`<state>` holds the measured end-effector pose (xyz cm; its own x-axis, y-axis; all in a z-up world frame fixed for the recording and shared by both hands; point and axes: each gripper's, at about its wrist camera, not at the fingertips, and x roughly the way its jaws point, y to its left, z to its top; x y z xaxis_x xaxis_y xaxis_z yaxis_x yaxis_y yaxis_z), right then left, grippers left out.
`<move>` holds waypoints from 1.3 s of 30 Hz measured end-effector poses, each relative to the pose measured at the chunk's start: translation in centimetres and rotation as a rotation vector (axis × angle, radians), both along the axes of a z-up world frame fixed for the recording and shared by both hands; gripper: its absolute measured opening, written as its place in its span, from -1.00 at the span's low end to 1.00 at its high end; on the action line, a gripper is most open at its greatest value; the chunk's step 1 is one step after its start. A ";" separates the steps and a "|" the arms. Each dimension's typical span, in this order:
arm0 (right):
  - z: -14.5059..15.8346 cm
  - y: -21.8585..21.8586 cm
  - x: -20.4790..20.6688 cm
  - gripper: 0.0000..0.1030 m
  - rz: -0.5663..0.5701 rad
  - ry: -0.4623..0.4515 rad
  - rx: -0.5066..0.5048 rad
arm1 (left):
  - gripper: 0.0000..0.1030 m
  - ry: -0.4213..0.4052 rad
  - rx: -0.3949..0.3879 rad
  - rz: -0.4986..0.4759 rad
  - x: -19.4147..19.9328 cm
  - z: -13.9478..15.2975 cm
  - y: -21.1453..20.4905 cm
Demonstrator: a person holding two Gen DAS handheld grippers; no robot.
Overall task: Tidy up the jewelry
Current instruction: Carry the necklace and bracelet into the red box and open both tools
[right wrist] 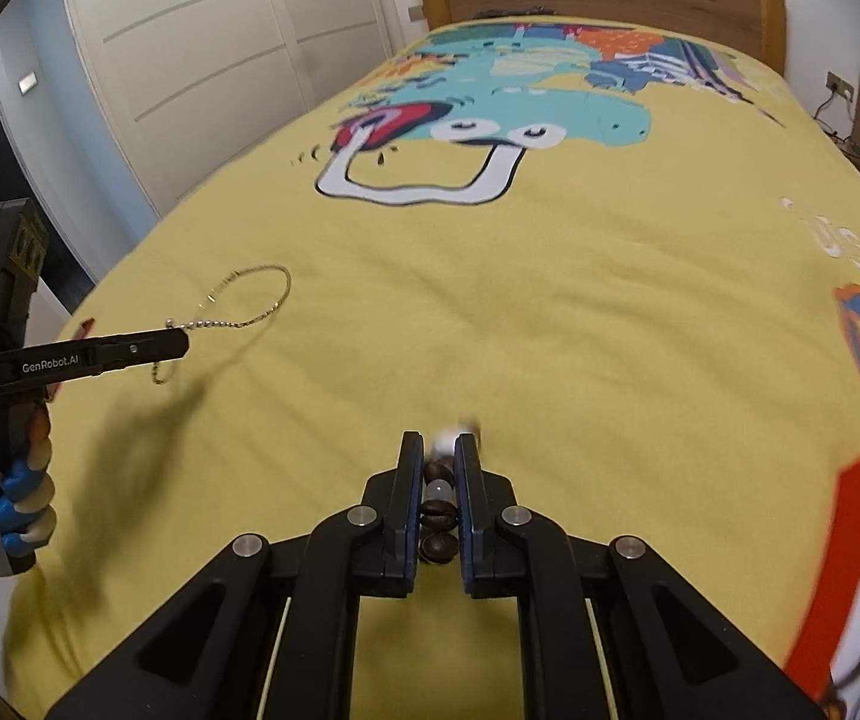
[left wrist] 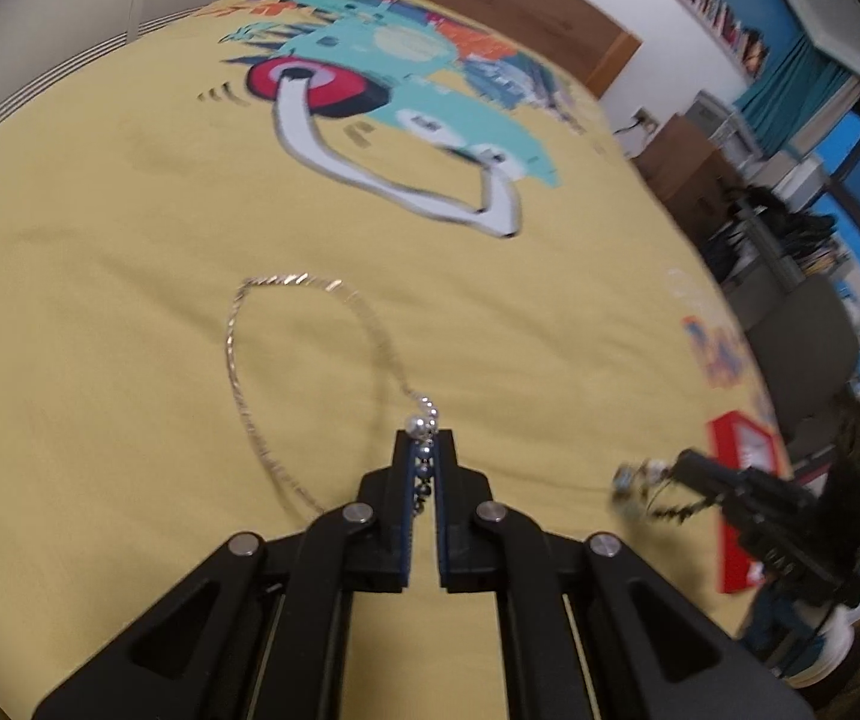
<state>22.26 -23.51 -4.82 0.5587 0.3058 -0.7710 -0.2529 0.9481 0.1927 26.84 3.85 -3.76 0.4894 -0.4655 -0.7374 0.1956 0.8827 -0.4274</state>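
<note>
The left gripper [left wrist: 423, 450] is clamped on the beaded end of a thin silver chain [left wrist: 237, 348], whose loop trails onto the yellow bedspread [left wrist: 99, 300]. The right gripper [right wrist: 439, 456] is closed on a string of dark brown beads [right wrist: 439, 516], lifted off the cover. A red box [right wrist: 850, 540] sits near the right edge. Both pieces are picked up, it seems; putting them away is still to do.

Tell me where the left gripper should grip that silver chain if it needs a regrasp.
At the beaded end by the large silver ball, where the left gripper is shut now. Come from above; the silver chain elsewhere is thin and would probably slip.
</note>
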 end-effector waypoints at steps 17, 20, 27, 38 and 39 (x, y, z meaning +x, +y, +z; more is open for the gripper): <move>9.3 -6.1 -11.1 -0.81 -0.118 -0.150 -0.017 | -0.90 -0.173 -0.031 -0.128 -8.9 11.4 -6.7; 10.5 -8.2 -13.0 -0.81 -0.146 -0.173 -0.028 | -0.90 -0.198 -0.041 -0.171 -10.3 13.2 -9.4; 12.6 -14.2 -15.5 -0.81 -0.225 -0.206 -0.072 | -0.90 -0.228 -0.093 -0.286 -11.8 16.4 -17.6; 11.5 -23.5 -14.7 -0.81 -0.336 -0.184 -0.106 | -0.90 -0.221 -0.112 -0.474 -10.7 16.9 -33.4; 11.0 -24.4 -14.2 -0.81 -0.346 -0.178 -0.103 | -0.90 -0.217 -0.100 -0.485 -10.4 16.4 -34.6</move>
<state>8.07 -47.87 6.18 0.7430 0.0028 -0.6693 0.0634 0.9952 0.0744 16.45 -30.77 12.64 0.3371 -0.7386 -0.5838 0.6636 0.6263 -0.4091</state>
